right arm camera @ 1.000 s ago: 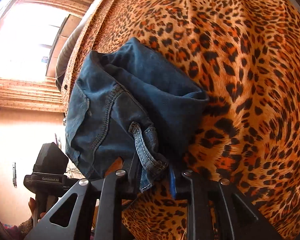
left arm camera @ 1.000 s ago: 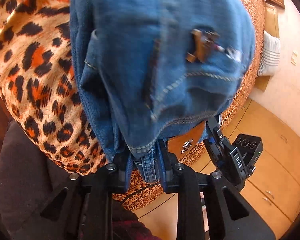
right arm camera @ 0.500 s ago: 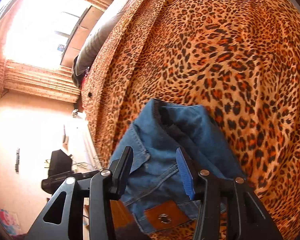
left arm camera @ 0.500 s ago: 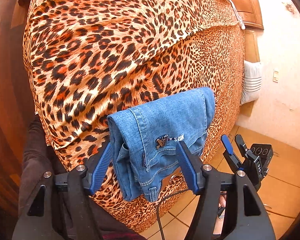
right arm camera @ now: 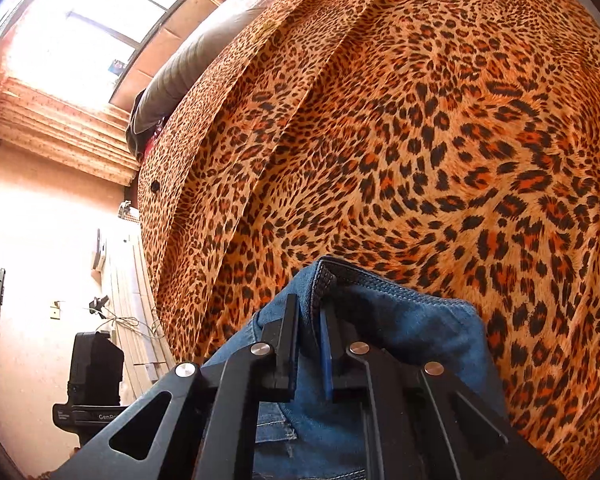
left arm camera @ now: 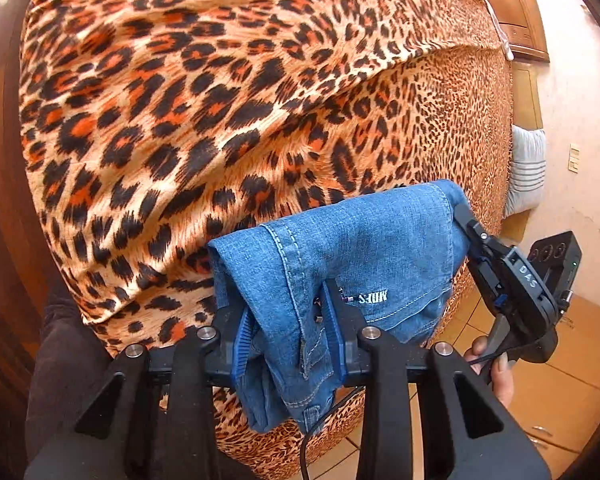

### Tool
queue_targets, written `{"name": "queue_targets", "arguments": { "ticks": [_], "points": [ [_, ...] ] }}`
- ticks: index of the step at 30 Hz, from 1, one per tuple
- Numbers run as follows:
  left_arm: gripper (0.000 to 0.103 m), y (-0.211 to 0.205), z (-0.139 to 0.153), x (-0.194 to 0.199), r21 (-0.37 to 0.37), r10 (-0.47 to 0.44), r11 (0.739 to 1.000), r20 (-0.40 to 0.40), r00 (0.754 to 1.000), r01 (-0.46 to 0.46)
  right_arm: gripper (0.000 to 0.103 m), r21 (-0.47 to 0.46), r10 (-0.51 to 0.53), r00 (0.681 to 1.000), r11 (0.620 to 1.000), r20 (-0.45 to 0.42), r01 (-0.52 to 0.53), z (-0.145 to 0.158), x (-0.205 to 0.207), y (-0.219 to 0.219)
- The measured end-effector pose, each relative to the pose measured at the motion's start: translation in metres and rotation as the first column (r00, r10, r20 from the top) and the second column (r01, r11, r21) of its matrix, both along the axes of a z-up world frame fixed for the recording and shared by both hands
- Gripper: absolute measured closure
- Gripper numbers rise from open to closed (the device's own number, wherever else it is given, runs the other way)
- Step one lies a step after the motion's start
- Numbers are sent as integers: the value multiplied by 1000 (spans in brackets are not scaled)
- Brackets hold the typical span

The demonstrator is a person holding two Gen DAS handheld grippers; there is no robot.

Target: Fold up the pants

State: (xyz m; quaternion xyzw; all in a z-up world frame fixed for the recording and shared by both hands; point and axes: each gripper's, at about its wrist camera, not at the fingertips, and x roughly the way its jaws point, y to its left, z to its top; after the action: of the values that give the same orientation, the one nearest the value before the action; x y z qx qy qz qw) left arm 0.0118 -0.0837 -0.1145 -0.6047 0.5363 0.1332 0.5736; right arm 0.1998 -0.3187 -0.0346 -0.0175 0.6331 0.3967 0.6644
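The blue denim pants [left arm camera: 364,256] lie folded into a small bundle at the near edge of the leopard-print bed [left arm camera: 220,100]. My left gripper [left arm camera: 286,320] is shut on the bundle's left end, with denim bunched between its blue pads. My right gripper [right arm camera: 310,328] is shut on a seamed edge of the pants [right arm camera: 412,320] at the other end. The right gripper also shows in the left wrist view [left arm camera: 500,272], against the bundle's right side.
The leopard-print bed cover [right arm camera: 420,120] spreads far beyond the pants. A tiled floor [left arm camera: 560,380] lies below the bed edge. A striped pillow [left arm camera: 526,168] leans by the wall. A dark headboard [right arm camera: 188,68] and a bright window [right arm camera: 100,32] are at the far end.
A second ago both grippers held the pants up and folding. Half a second ago both were open with the bundle lying on the bed. Now both have closed on the bundle's ends again.
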Motion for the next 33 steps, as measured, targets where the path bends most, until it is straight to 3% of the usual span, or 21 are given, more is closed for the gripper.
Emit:
{"name": "queue_targets", "arguments": {
  "ticks": [2, 7, 8, 10, 12, 15, 17, 18, 19, 22, 24, 26, 27, 28, 30, 33],
  "points": [
    [73, 3, -1, 2, -8, -5, 1000, -11, 1000, 5, 94, -82, -16, 1000, 997, -22, 14, -25, 7, 0],
    [73, -1, 21, -9, 10, -97, 995, -14, 995, 97, 84, -30, -70, 997, 997, -37, 69, -8, 16, -10],
    [73, -4, 26, -15, 6, -109, 994, -2, 994, 109, 81, -15, -86, 995, 996, -43, 86, 0, 17, -22],
    [72, -15, 29, -16, -11, -145, 989, 16, 989, 145, 64, 21, -68, 994, 997, -91, 70, 9, 14, -47],
    [72, -28, 28, -11, -5, -184, 983, 30, 982, 184, 58, 10, -46, 992, 999, -113, 48, 12, 7, -71],
    [70, -48, 24, 9, 68, -282, 957, -18, 959, 282, 58, -23, -23, 992, 1000, -120, 20, 9, -7, -95],
    [70, -59, 17, 17, 113, -333, 934, -70, 940, 339, 81, -74, 18, 999, 997, -41, -21, 6, -20, -103],
    [70, -62, 17, 20, 131, -345, 926, -78, 935, 353, 84, -146, 45, 999, 988, 18, -42, -1, -25, -108],
    [70, -64, 20, 22, 142, -360, 919, -85, 929, 369, 84, -196, 62, 997, 979, 41, -53, -8, -31, -110],
    [70, -63, 40, 21, 154, -398, 902, -66, 915, 403, 77, -117, -12, 998, 993, 56, 18, 10, -28, -124],
    [67, -63, 62, 20, 217, -439, 872, -50, 897, 439, 75, -22, -105, 994, 994, 35, 106, 29, -26, -146],
    [50, -64, 83, 25, 318, -478, 821, -72, 876, 474, 61, 45, -184, 983, 982, -14, 184, 40, -28, -170],
    [40, -65, 94, 29, 377, -490, 790, -88, 867, 485, 50, 60, -217, 976, 974, -25, 218, 42, -31, -180],
    [35, -67, 103, 35, 426, -501, 760, -95, 860, 490, 47, 63, -244, 969, 967, -29, 245, 42, -36, -186],
    [33, -69, 113, 50, 488, -527, 712, -104, 844, 505, 47, 65, -295, 954, 952, -48, 298, 38, -46, -200],
    [33, -66, 115, 80, 494, -566, 684, -104, 818, 536, 47, 63, -384, 916, 917, -114, 393, 23, -62, -219]
  ]
}}
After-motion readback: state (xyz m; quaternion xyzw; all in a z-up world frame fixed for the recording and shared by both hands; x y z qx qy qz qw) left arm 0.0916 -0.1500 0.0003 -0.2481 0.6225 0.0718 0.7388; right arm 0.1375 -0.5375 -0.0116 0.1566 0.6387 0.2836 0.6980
